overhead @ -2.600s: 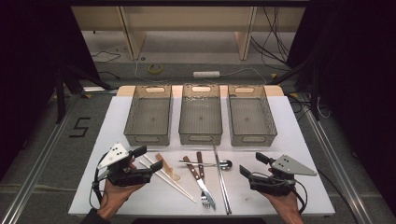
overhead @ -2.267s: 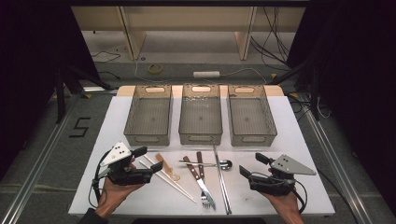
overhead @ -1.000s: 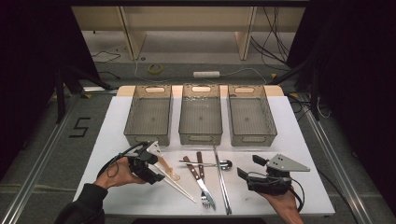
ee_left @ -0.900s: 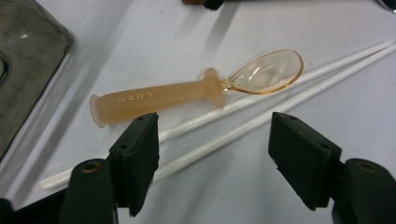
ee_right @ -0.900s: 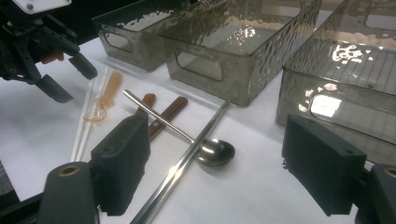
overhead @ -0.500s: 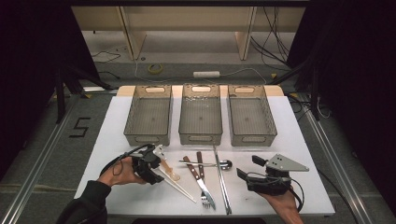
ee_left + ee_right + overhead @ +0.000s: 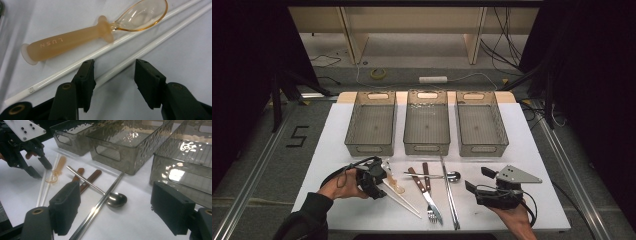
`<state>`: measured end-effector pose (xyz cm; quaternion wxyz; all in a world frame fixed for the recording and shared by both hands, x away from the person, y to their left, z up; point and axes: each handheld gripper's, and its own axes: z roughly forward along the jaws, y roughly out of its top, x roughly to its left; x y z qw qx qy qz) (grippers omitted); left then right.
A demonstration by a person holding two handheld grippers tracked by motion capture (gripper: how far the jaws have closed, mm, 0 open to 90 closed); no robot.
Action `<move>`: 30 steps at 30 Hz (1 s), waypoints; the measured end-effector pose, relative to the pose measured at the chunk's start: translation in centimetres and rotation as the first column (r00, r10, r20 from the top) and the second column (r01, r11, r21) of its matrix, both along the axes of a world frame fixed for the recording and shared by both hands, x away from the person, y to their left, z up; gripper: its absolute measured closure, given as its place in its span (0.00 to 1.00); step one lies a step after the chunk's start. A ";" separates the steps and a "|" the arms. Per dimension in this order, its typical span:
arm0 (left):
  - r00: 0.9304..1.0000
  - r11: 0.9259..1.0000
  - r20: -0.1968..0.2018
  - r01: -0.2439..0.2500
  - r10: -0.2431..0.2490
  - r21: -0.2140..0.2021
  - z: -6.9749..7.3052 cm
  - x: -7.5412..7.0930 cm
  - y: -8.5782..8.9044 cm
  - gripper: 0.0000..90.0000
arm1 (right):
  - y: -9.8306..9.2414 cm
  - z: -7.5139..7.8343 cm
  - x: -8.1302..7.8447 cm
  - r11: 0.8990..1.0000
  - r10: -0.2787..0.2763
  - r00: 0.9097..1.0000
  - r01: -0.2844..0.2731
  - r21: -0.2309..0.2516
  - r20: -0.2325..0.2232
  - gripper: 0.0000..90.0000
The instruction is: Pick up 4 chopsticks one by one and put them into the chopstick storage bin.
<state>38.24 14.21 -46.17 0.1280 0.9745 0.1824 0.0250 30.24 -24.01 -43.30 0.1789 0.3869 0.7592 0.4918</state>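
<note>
Now left tool [image 7: 113, 77] closing around chopstick [image 7: 150, 45].

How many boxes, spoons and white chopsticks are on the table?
Boxes: 3
Spoons: 2 (one orange, one metal)
White chopsticks: 2
Total: 7

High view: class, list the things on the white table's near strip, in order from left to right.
Left gripper → white chopsticks → wooden-handled knife and fork → metal chopsticks → right gripper.
</note>
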 end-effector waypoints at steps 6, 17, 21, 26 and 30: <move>0.999 0.999 -0.012 0.034 -0.034 0.041 0.0 -0.5 -0.2 0.59 | 0.0 0.0 0.0 1.000 0.002 1.000 -0.002 -0.002 -0.001 0.28; 0.996 0.994 -0.019 0.084 -0.083 0.073 0.1 -1.6 -0.1 0.68 | 0.0 0.0 0.0 1.000 0.003 1.000 -0.003 -0.004 -0.003 0.28; 0.994 0.990 -0.010 0.110 -0.110 0.082 0.1 -2.3 0.0 0.71 | 0.1 0.0 0.0 1.000 0.006 1.000 -0.006 -0.007 -0.003 0.28; 0.989 0.985 -0.002 0.145 -0.145 0.096 0.1 -3.2 0.1 0.76 | 0.1 0.0 0.0 1.000 0.007 1.000 -0.007 -0.009 -0.005 0.28; 0.986 0.981 0.002 0.166 -0.167 0.097 0.1 -3.7 0.1 0.80 | 0.1 0.0 0.0 1.000 0.009 1.000 -0.009 -0.011 -0.006 0.28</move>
